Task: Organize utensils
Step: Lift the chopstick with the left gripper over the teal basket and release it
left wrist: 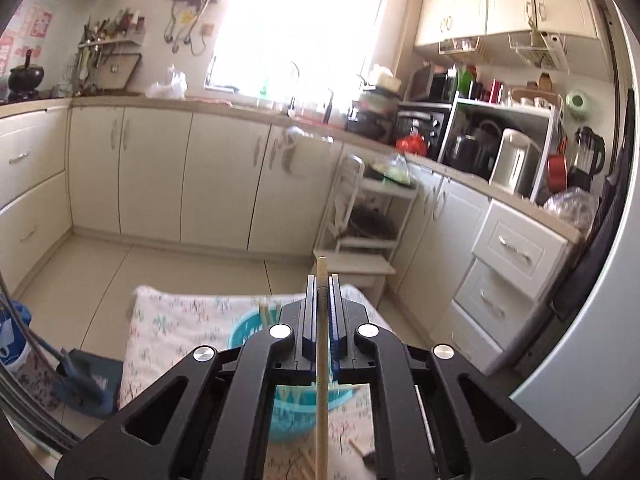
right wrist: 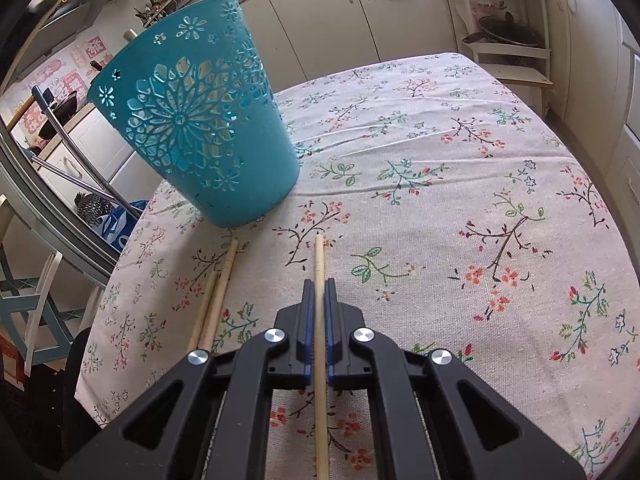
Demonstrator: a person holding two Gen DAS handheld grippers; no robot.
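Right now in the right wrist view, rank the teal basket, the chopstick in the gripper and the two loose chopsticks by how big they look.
1. Teal basket, clearly largest.
2. Chopstick in the right gripper: the held chopstick looks longest, but it lies nearest the camera, so unsure.
3. Two loose chopsticks, alike; no ranking between them.

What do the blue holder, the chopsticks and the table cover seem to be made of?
Holder: likely plastic, smooth teal, with moulded cut-out flower lattice.
Chopsticks: probably bamboo or wood, pale tan, matte and unpainted.
Table cover: woven cloth, judging by its visible weave, soft wrinkles and printed floral pattern.
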